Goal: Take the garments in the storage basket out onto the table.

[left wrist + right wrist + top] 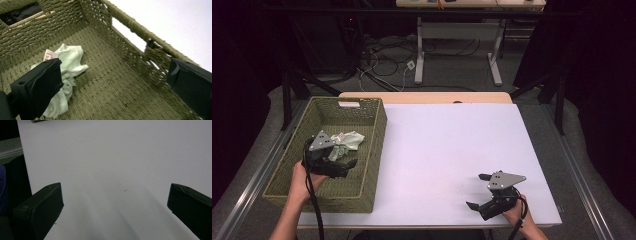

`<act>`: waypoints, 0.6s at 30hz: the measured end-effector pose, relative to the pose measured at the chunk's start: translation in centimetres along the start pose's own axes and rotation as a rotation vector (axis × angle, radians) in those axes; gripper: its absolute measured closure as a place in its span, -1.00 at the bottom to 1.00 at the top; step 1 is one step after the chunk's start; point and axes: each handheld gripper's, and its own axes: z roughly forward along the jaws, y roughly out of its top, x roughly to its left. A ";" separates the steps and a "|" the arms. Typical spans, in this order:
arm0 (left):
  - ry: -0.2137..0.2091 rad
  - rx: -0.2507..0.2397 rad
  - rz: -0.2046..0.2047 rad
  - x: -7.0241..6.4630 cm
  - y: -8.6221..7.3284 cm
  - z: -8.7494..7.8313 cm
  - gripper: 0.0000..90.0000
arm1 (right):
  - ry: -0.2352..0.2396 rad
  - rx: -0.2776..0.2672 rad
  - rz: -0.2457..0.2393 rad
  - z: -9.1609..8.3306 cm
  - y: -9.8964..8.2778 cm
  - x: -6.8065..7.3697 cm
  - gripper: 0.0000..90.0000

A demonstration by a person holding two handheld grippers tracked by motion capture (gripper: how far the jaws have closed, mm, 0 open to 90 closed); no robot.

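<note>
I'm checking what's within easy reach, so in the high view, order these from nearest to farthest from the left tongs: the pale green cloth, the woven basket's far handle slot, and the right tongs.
1. Pale green crumpled cloth, just beyond the left tongs in the olive woven basket.
2. Far handle slot, at the basket's far end.
3. Right tongs, across the white table, near its front right.

Room: dim, dark surroundings. White table (452, 150). Beyond the table: grey floor (452, 75), tangled cables (384, 57), a white-legged desk (459, 50). Black stands flank the table.
</note>
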 end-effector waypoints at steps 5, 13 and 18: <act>-0.003 0.025 -0.007 0.9 0.3 0.8 -1.00 | 0.002 -0.001 0.002 0.0 0.0 -0.1 -1.00; 0.015 0.044 -0.011 2.1 0.5 1.7 -1.00 | 0.000 0.004 0.003 0.0 0.0 0.1 -1.00; 0.024 0.061 -0.028 3.3 0.4 2.2 -1.00 | 0.003 0.007 0.000 0.1 0.0 0.0 -1.00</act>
